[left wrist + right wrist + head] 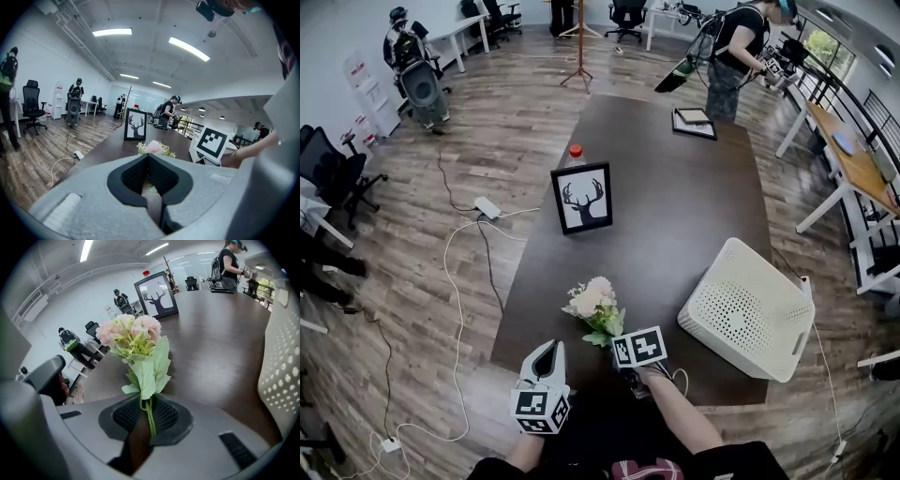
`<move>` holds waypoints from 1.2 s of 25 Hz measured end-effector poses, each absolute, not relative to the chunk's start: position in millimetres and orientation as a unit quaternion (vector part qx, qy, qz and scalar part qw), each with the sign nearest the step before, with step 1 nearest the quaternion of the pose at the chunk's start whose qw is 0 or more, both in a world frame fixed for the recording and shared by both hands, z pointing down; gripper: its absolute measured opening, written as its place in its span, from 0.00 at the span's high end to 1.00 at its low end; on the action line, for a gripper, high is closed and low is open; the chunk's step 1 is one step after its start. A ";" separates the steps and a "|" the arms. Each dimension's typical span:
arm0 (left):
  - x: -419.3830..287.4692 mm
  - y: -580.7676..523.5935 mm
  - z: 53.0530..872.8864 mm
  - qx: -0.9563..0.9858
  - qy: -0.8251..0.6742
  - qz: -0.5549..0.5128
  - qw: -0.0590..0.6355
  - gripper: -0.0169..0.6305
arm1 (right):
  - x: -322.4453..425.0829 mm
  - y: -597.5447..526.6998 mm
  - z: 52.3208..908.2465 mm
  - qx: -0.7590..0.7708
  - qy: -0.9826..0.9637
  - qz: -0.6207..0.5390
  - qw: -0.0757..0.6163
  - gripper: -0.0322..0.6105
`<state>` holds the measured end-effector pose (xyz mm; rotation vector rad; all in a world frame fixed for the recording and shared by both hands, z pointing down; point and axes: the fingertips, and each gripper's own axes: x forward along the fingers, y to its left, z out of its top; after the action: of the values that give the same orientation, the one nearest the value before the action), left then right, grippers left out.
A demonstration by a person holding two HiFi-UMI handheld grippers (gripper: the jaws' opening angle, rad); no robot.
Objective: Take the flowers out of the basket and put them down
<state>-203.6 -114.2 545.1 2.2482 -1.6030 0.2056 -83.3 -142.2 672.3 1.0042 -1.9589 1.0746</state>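
Nearest the person, the left gripper (pixel 547 352) sits low at the table's (pixel 675 216) near edge, its jaws drawn together at the tips with nothing between them. Just to its right, the right gripper (pixel 146 404) is clamped on the thin green stems of the flowers (pixel 592 302), a small bunch of pale pink and cream blooms with green leaves. The flowers stick out ahead of the jaws, over the near end of the dark brown table; whether they touch the tabletop cannot be told. To their right, apart from them, the white basket (pixel 748 307) lies tipped at the table's near right corner, a perforated face turned up. Farther along the table stands a black picture frame (pixel 582 198) showing a deer's head, with a red-capped bottle (pixel 576 151) just behind it. Beyond the far end, a person (pixel 729 56) stands.
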 end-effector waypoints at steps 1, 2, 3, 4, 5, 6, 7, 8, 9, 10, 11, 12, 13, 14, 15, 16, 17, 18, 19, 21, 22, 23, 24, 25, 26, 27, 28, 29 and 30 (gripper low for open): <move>-204.0 -114.3 545.8 0.797 -0.570 0.073 0.185 0.96 | -83.4 -142.6 673.7 0.385 -0.752 0.413 0.340 0.84; -204.6 -114.0 546.5 0.797 -0.570 0.073 0.186 0.96 | -83.5 -142.8 674.7 0.384 -0.752 0.414 0.341 0.84; -205.2 -113.6 547.3 0.796 -0.571 0.073 0.187 0.96 | -83.8 -143.0 675.5 0.384 -0.751 0.415 0.340 0.84; -205.7 -113.4 547.6 0.795 -0.572 0.073 0.188 0.96 | -84.2 -143.4 676.2 0.385 -0.751 0.416 0.339 0.84; -206.0 -113.3 547.6 0.795 -0.572 0.073 0.188 0.96 | -84.8 -143.7 676.8 0.386 -0.751 0.416 0.338 0.84; -206.1 -113.4 547.2 0.795 -0.572 0.073 0.188 0.96 | -85.7 -143.8 677.4 0.385 -0.751 0.417 0.337 0.83; -206.1 -113.5 546.7 0.795 -0.572 0.073 0.188 0.96 | -86.9 -143.6 677.9 0.383 -0.752 0.418 0.336 0.83; -206.0 -113.7 546.4 0.795 -0.572 0.073 0.187 0.96 | -88.1 -143.1 678.2 0.380 -0.754 0.417 0.335 0.82; -206.0 -113.9 546.5 0.795 -0.573 0.073 0.187 0.96 | -89.2 -142.8 678.4 0.377 -0.757 0.416 0.334 0.81; -205.9 -114.2 546.8 0.795 -0.573 0.072 0.187 0.96 | -90.2 -142.4 678.4 0.373 -0.761 0.415 0.332 0.80; -205.8 -114.4 547.3 0.795 -0.573 0.072 0.188 0.96 | -91.1 -142.0 678.3 0.369 -0.764 0.415 0.328 0.78; -205.5 -114.6 547.5 0.795 -0.573 0.071 0.188 0.96 | -91.8 -141.4 678.0 0.365 -0.767 0.418 0.323 0.77; -205.0 -114.7 547.4 0.795 -0.573 0.071 0.188 0.96 | -92.2 -140.9 677.4 0.362 -0.768 0.422 0.318 0.75; -204.3 -114.8 547.0 0.795 -0.572 0.071 0.188 0.96 | -92.4 -140.5 676.5 0.361 -0.769 0.425 0.313 0.73; -203.4 -114.9 546.5 0.796 -0.572 0.070 0.187 0.96 | -92.6 -140.4 675.4 0.359 -0.770 0.427 0.310 0.71; -202.7 -114.8 546.0 0.796 -0.571 0.070 0.187 0.96 | -93.3 -140.0 674.0 0.357 -0.772 0.428 0.306 0.69; -202.3 -113.9 545.7 0.797 -0.571 0.071 0.186 0.96 | -95.1 -138.9 672.1 0.353 -0.775 0.431 0.299 0.66; -202.2 -112.2 545.4 0.797 -0.570 0.073 0.186 0.96 | -98.1 -136.8 669.6 0.348 -0.777 0.438 0.288 0.62; -202.3 -110.6 545.1 0.798 -0.569 0.074 0.184 0.96 | -101.2 -134.8 666.9 0.343 -0.779 0.447 0.275 0.57; -201.2 -110.3 543.8 0.800 -0.567 0.076 0.181 0.96 | -103.2 -134.9 662.1 0.340 -0.781 0.453 0.262 0.54; -200.2 -110.8 543.3 0.801 -0.566 0.075 0.179 0.96 | -102.0 -136.4 660.8 0.343 -0.782 0.450 0.262 0.53; -199.4 -111.1 543.0 0.802 -0.565 0.075 0.179 0.96 | -100.1 -138.0 660.0 0.347 -0.782 0.446 0.262 0.52; -199.2 -110.9 542.8 0.802 -0.566 0.075 0.179 0.96 | -98.4 -139.4 659.0 0.351 -0.782 0.444 0.260 0.50; -199.2 -110.5 542.4 0.801 -0.566 0.075 0.178 0.96 | -97.0 -140.5 657.1 0.355 -0.782 0.445 0.254 0.46; -198.8 -109.9 541.5 0.802 -0.566 0.076 0.176 0.96 | -95.9 -141.5 654.5 0.357 -0.782 0.447 0.247 0.44; -197.7 -109.4 540.4 0.803 -0.565 0.077 0.173 0.96 | -95.0 -142.3 651.7 0.357 -0.784 0.447 0.241 0.41; -195.9 -109.1 539.5 0.805 -0.563 0.079 0.169 0.96 | -94.3 -142.9 649.1 0.357 -0.788 0.443 0.236 0.39; -193.9 -108.8 539.1 0.807 -0.560 0.081 0.166 0.96 | -93.8 -143.4 646.8 0.356 -0.792 0.438 0.232 0.38; -192.2 -108.7 539.1 0.809 -0.558 0.081 0.165 0.96 | -93.9 -143.4 644.7 0.355 -0.797 0.433 0.228 0.36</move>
<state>-192.2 -108.7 539.1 2.3065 -1.5889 0.2319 -93.9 -143.4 644.7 0.9766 -2.1947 1.1933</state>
